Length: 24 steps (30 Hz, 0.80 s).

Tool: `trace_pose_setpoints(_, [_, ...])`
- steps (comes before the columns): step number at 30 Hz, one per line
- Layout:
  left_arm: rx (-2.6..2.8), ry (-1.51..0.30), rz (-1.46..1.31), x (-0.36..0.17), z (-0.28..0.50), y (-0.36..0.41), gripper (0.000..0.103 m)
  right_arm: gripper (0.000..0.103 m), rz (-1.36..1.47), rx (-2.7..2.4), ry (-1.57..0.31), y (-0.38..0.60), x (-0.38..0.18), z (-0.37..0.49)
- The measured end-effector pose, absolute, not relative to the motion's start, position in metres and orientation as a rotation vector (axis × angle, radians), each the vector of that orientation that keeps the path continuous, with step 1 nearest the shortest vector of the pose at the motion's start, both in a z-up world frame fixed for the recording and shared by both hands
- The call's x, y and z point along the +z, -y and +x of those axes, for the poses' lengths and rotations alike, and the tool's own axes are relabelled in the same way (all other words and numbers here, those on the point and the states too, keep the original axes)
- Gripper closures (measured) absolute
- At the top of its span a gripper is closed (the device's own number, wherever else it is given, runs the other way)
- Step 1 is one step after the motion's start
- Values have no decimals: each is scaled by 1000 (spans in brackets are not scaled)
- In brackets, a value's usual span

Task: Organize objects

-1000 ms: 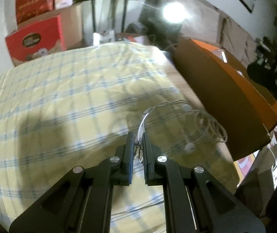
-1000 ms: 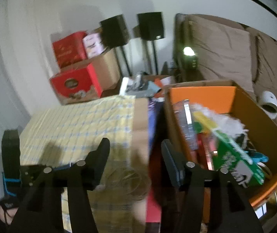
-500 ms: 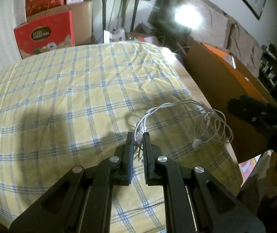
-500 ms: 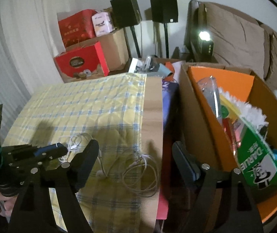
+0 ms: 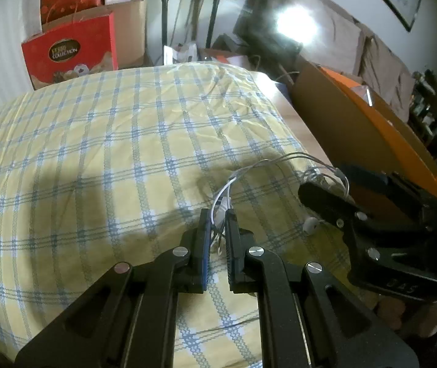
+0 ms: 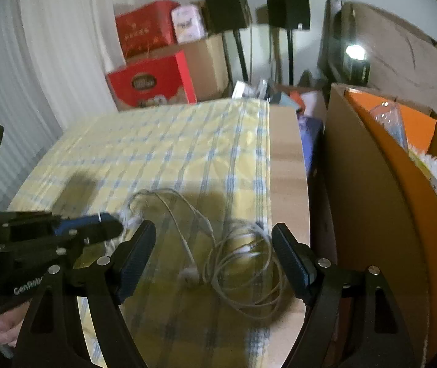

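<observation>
Your left gripper (image 5: 218, 219) is pinched shut on one end of the earphone cable (image 6: 218, 254), right at the white strands that run between its pads. The rest of the cable lies on the checked cloth (image 5: 96, 153), looped loosely near the table's right edge, with an earbud (image 5: 311, 224) resting just beside the coil. Your right gripper (image 6: 212, 251) stands spread wide over that coil, nothing pressed between its pads.

Expect the cable to weigh almost nothing and to have no stiffness at all: it will sag, trail and snag on itself. The thin strands look slick, so a single strand may slip out of a pinch. Take the bunched part of the coil, where several loops cross, so the pads close on a thicker bundle. Avoid clamping the earbud itself; it is the one hard, breakable piece. The cardboard box (image 6: 371, 214) stands close on the right, so lift clear of its wall before you move the coil.
</observation>
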<state>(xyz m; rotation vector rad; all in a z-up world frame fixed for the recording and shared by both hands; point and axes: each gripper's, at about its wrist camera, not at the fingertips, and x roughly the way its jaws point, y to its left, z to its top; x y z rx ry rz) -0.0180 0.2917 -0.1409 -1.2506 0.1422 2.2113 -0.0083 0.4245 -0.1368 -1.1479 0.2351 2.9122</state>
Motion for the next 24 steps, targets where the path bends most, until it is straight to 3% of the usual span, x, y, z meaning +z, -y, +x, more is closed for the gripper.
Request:
trace_pose_setpoints(13, [2221,-133,-1262,-144,-22,-290,95,26,-1114,2966,-78,-401,-142,-12])
trace_pose_setpoints(20, [2223,-132,-1264,-144,-22,-288,95,91,-1214,2915,-201,-414,-155,-18])
trace_pose_setpoints(24, [2230,-135,-1259,-144,-21,-288,95,96,-1174,2903,-263,-422,-153,-14])
